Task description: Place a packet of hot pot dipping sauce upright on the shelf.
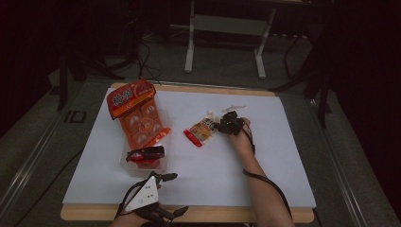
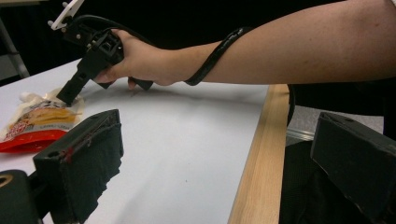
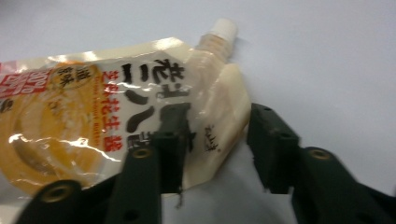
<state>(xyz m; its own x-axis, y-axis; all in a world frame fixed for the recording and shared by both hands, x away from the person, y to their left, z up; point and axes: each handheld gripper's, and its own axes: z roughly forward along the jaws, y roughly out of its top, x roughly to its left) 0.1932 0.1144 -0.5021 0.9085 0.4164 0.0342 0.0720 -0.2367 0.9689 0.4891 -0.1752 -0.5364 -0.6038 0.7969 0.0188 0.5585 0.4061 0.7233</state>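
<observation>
Left to right in the high view: the left gripper [image 1: 165, 194] idles at the near table edge, jaws wide apart, nothing between them. Beyond it, a clear tray [image 1: 142, 163] carries an orange packet [image 1: 139, 116]. Mid-table lies the spouted pouch [image 1: 202, 130]. The right gripper view shows its white cap and yellow label; the right gripper [image 3: 215, 140] straddles its corner, jaws partly open, not clamped.

In the right gripper view, the pouch [image 3: 107, 116] is cut off at the left edge and blurred, its small print unreadable; one jaw covers part of its lettering. In the high view, the left gripper [image 1: 165, 194] runs off the bottom edge. The tray's [image 1: 142, 163] dark contents are too small to identify.
</observation>
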